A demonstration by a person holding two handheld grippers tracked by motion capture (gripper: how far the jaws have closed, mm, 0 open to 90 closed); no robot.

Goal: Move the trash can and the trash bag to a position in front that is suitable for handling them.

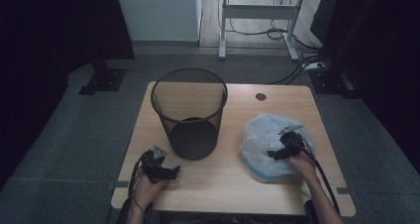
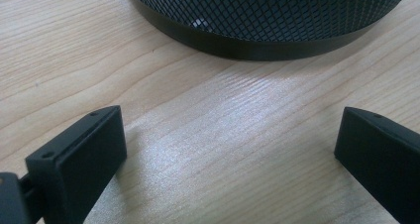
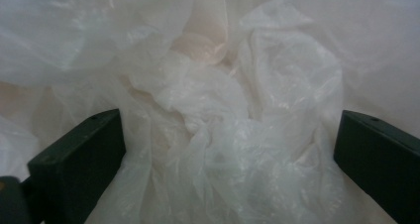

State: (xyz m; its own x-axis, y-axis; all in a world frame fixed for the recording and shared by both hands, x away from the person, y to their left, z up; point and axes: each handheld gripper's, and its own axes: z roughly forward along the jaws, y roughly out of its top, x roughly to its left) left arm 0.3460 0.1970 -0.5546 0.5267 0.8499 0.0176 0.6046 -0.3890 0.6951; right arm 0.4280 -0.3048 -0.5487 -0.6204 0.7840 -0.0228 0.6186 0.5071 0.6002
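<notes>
A crumpled translucent white plastic bag [image 1: 265, 140] is seen lying on the right half of a light wooden table [image 1: 237, 184], between its right edge and a black wire-mesh waste basket [image 1: 189, 112] that stands upright, mouth up, near the middle. The bag's contents are hidden behind its cloudy folds, a pale blue patch is glimpsed at its near side, and part of its top is covered by the right gripper [image 1: 277, 153]. The bag is spread as a rounded heap, slightly longer from the table's far edge towards its near edge; no clear pointing end can be made out.

In the right gripper view the right gripper [image 3: 230, 149] is shown with jaws spread wide, the bunched bag [image 3: 213, 115] lying between them; whether the plastic is touched cannot be told. The left gripper [image 1: 171, 173] is held low near the table's near left corner, just beside the basket. In the left gripper view its jaws are spread wide over bare wood [image 2: 223, 149], nothing is gripped, and the basket's [image 2: 267, 16] upper part is cut off.
</notes>
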